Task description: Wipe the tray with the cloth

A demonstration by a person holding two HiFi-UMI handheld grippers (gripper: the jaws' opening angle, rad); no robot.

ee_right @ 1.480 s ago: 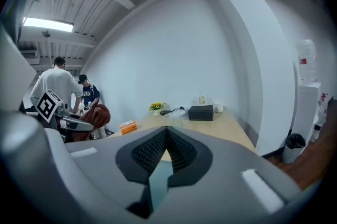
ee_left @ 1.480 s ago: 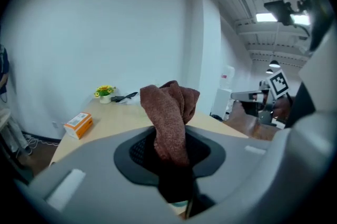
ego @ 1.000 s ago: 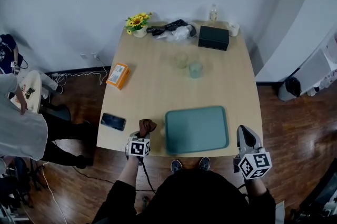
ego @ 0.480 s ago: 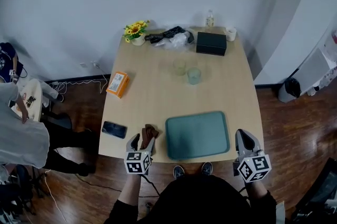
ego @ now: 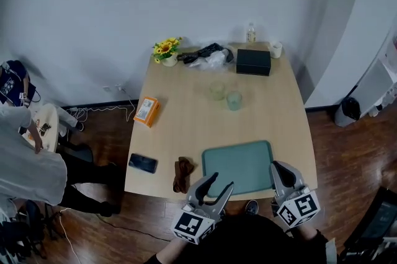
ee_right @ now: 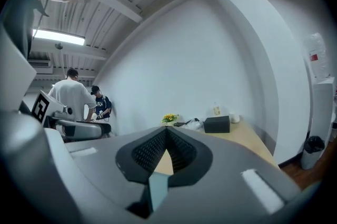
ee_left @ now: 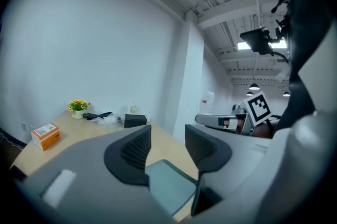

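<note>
Head view: the teal tray point(ego: 239, 163) is set at the near edge of the tabletop point(ego: 186, 126). The brown cloth point(ego: 182, 174) lies crumpled just left of it, untouched by either gripper, and a phone point(ego: 143, 163) is seen further left. The left gripper point(ego: 221, 181) is seen at the tray's near-left corner, the right gripper point(ego: 278, 168) at its near-right corner.

Left gripper view: the jaws are parted to a moderate gap — they have just been closing — and nothing is held between them. The tray is seen beyond the gap. An orange box point(ee_left: 45, 135) and a black box point(ee_left: 135, 120) are seen further back.

Right gripper view: the jaws are pressed together with nothing between them. Sunflowers point(ee_right: 169, 118) are seen at the tabletop's far end.
</note>
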